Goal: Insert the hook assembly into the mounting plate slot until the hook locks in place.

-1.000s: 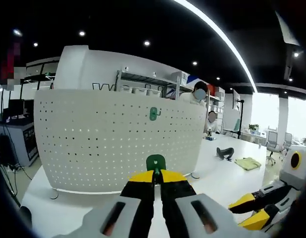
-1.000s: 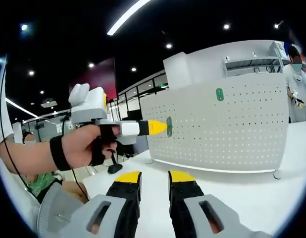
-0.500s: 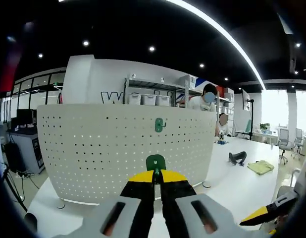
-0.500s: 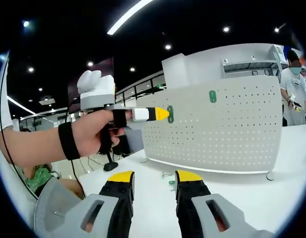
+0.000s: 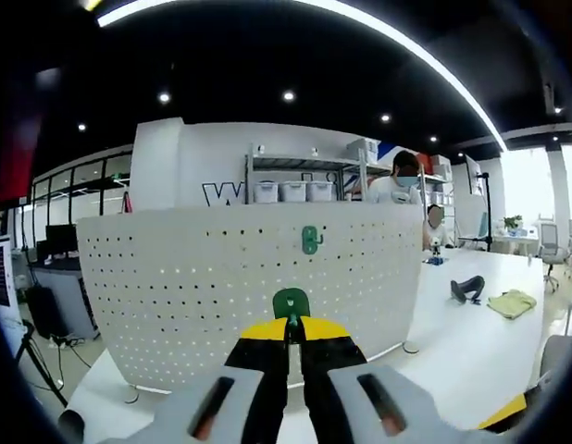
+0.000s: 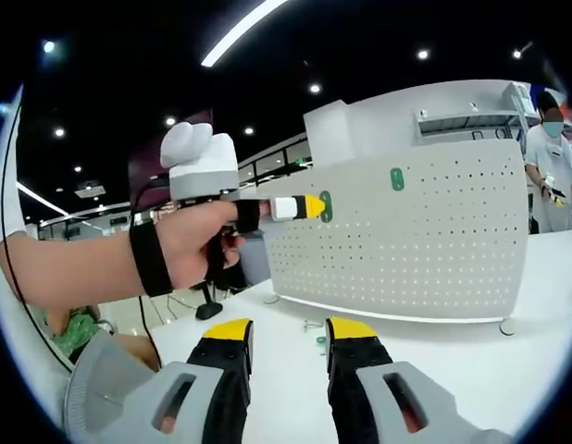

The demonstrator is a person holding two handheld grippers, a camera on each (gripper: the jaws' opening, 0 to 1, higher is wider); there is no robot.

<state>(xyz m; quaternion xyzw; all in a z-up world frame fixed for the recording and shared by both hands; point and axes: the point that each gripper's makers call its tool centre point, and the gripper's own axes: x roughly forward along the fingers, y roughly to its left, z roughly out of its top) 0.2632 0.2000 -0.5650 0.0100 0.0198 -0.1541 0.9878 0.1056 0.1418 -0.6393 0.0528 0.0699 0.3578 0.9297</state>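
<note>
A white perforated mounting plate (image 5: 221,287) (image 6: 425,240) stands upright on the white table. One green hook (image 5: 311,240) (image 6: 396,178) hangs on its upper part. My left gripper (image 5: 290,326) is shut on a second green hook (image 5: 291,302), held in the air short of the plate. In the right gripper view the left gripper (image 6: 309,206) comes in from the left in a person's hand, its yellow tips holding the green hook (image 6: 326,205) close to the plate's left part. My right gripper (image 6: 284,331) stands open above the table with nothing between its fingers.
Small loose parts (image 6: 316,333) lie on the table (image 6: 453,351) by the plate's foot. A dark object (image 5: 468,289) and a yellow-green cloth (image 5: 513,302) lie at the right. People stand behind the plate near shelving (image 5: 304,185).
The left gripper has moved rightward along the plate with its hook, now closer to the board. The right gripper opened a little wider, then stayed.
</note>
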